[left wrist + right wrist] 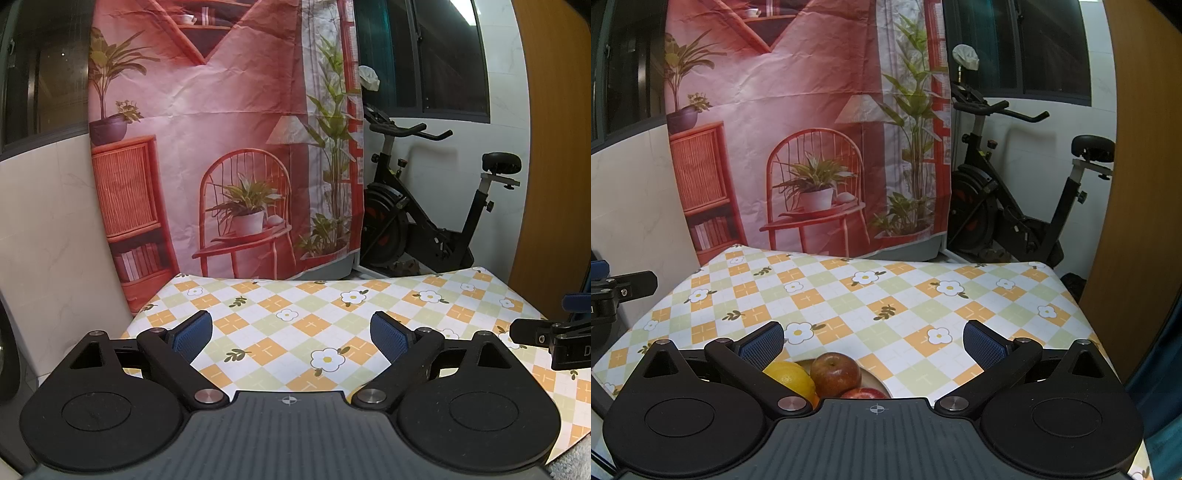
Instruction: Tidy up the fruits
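- Left wrist view, 9 o'clock: a pale tiled wall (48, 229) is seen beside a printed backdrop (221, 147) showing a chair, plants and a shelf.
- Centre to 6 o'clock: the left gripper (291, 336) is held wide apart over the table (295, 295), which is covered in a checked flower-print cloth; nothing is between the blue pads (192, 338).
- No fruit is shown in this view.
- 3 o'clock: an exercise bike (436, 206) is parked behind the table, and part of the other gripper is glimpsed at the frame edge.
- Right wrist view, 9 o'clock: a bit of the left gripper is caught at the frame edge, just off the table's left edge.
- 6 o'clock: the right gripper (873, 343) is spread wide, nothing gripped, pads clear of the fruit.
- Between its fingers, low at 6 o'clock, a plate (877, 382) is seen on the cloth, mostly hidden by the gripper body.
- On the plate, left to right: a lemon (792, 378), a dark red apple (834, 373) touching it, and a second red apple (864, 393) in front, only its top visible.
- A sliver of something orange is seen under the lemon; what it is cannot be told.
- 3 o'clock: a wooden panel (1137, 184) is seen at the right edge, the bike just left of it.
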Demonstrator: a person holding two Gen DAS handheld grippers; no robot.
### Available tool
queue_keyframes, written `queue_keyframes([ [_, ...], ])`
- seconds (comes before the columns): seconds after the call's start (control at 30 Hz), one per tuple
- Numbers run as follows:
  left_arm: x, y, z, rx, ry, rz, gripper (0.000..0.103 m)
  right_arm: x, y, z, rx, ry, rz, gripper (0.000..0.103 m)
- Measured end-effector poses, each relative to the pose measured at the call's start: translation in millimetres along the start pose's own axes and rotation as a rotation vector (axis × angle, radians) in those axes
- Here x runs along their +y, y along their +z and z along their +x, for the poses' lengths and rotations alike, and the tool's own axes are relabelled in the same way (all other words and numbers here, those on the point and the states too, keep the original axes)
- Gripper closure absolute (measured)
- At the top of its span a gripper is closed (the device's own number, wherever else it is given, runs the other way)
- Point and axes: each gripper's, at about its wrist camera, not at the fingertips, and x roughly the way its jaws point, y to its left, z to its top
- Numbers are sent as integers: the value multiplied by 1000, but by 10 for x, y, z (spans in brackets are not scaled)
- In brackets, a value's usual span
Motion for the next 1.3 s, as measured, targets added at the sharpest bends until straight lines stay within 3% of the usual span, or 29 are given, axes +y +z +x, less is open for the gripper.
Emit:
queue_keyframes([
  [0.37,8,-3,5,5,3,-1,4,1,-1,-1,1,0,1,0],
  [1.3,3,-12,4,7,2,-3,4,-3,3,-6,0,0,2,0],
])
